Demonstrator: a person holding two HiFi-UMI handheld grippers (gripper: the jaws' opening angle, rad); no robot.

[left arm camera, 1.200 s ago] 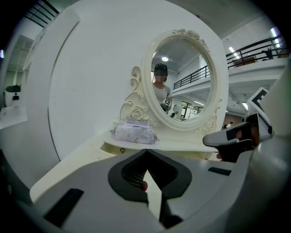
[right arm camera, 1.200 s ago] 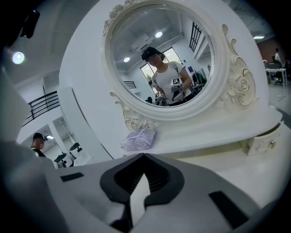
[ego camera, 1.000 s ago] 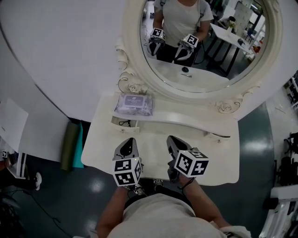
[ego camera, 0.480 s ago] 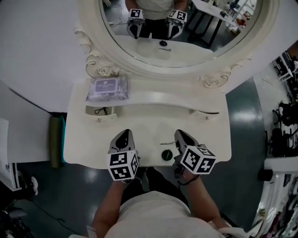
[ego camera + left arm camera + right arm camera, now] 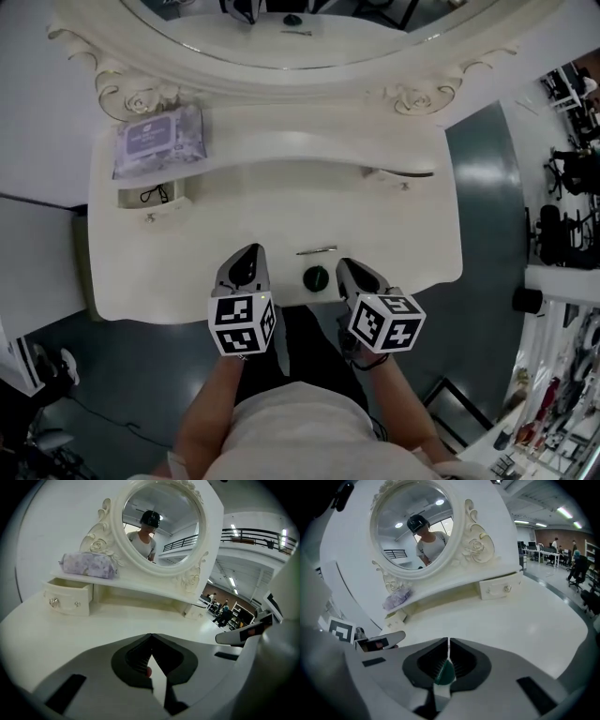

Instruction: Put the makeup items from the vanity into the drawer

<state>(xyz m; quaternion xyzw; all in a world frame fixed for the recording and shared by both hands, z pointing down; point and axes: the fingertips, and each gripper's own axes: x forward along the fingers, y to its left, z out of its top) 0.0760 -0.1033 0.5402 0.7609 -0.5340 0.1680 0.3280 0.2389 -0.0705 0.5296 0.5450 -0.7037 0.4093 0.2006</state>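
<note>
A small round dark green pot (image 5: 316, 277) sits on the smooth cream counter (image 5: 187, 272) near its front edge. A thin stick (image 5: 316, 250) lies flat just behind it. The pot is between the left gripper (image 5: 248, 253) and the right gripper (image 5: 345, 266). Both have their jaws squeezed together with nothing held. Farther back on the left, a little drawer (image 5: 155, 197) stands open. Above it lies a soft purple pack (image 5: 159, 141), beside the mirror's curly frame (image 5: 131, 94).

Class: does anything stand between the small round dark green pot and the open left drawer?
Nothing lies on the white vanity top between the round dark green pot and the open left drawer; only the left gripper is near that path.
</note>
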